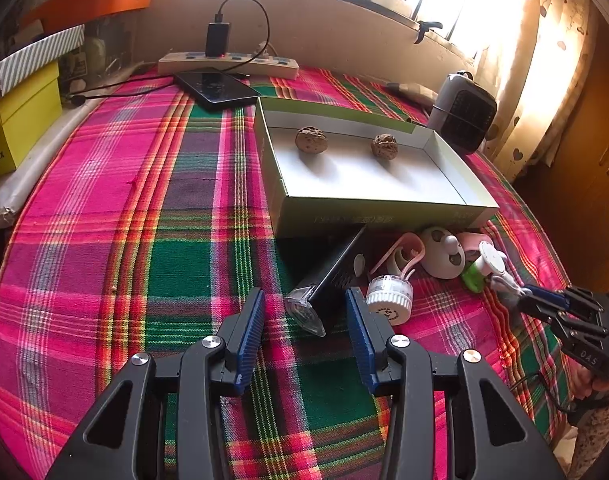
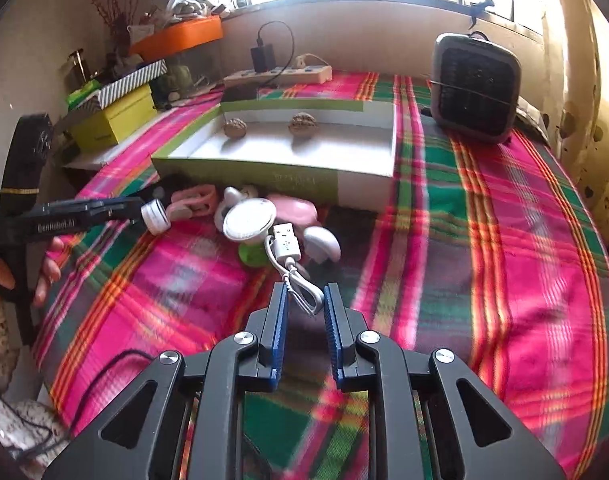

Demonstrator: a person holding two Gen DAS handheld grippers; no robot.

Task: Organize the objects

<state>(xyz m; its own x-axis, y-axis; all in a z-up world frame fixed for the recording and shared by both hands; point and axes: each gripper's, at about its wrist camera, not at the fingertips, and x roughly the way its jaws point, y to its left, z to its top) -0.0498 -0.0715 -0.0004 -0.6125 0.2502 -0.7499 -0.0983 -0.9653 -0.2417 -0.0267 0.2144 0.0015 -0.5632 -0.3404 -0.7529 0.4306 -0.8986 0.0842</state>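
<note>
Both tongs hang over the plaid tablecloth [image 1: 116, 208] on the near side of the open green box [image 1: 384, 216]. My right gripper [image 2: 304, 300] is closed on the looped white USB cable [image 2: 300, 280]; its plug lies ahead of the tips, toward the box, beside a green-and-white round gadget [image 2: 250, 224]. My left gripper [image 1: 304, 304] stands wide open and holds nothing; a black rectangular device [image 1: 336, 268] with a clear tip lies between its fingers and runs on toward the box, and a white ridged cap [image 1: 388, 294] sits just outside the right finger. Two walnuts [image 1: 311, 140] rest inside the box, by its far wall.
</note>
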